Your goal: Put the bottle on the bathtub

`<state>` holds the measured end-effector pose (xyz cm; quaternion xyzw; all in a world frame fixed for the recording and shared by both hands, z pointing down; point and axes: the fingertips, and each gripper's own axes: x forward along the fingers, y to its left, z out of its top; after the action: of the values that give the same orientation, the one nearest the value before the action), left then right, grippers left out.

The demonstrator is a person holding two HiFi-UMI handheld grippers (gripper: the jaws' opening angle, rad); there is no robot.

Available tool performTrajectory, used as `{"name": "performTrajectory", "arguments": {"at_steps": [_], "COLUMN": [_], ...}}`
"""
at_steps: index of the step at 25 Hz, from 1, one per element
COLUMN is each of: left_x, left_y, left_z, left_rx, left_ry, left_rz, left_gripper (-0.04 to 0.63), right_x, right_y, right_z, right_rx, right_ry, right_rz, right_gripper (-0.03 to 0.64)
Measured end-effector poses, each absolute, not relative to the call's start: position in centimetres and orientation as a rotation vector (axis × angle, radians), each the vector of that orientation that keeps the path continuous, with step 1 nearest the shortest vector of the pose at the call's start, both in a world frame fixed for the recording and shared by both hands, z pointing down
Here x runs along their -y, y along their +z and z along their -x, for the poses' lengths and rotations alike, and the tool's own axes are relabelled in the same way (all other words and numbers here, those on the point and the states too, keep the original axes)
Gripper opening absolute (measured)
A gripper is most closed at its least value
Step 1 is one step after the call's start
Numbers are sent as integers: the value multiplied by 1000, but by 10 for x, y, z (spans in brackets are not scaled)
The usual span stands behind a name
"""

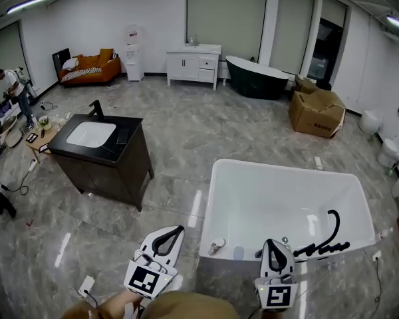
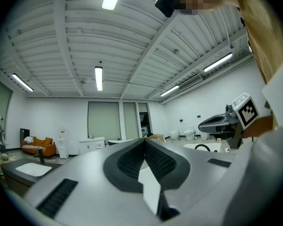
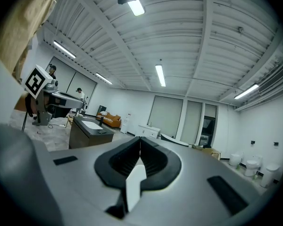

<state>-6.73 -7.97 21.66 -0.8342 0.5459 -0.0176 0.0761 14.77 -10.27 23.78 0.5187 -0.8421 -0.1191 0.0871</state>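
Left gripper (image 1: 180,230) and right gripper (image 1: 271,242), fingers (image 2: 130,161) together (both level).

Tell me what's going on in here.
A person stands at the near end of a white bathtub with a gripper in each hand. The left gripper and the right gripper both point level toward the tub, fingers shut with nothing between them. Neither holds a bottle, and I can't make one out near the tub, so the placing has not begun.
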Motion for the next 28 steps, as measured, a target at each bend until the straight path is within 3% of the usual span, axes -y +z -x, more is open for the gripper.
{"name": "performTrajectory", "arguments": {"at_steps": [28], "left_x": [42], "left_y": [232], "left_z": [74], "left_rx": [-1487], "left_ry": [-93], "left_rz": [2556], "left_gripper": [8], "right_x": [49], "right_y": [240], "right_z": [-110], "right_rx": [2487], "right_ry": [-315], "right_rz": [-1568], "right_gripper": [6]}}
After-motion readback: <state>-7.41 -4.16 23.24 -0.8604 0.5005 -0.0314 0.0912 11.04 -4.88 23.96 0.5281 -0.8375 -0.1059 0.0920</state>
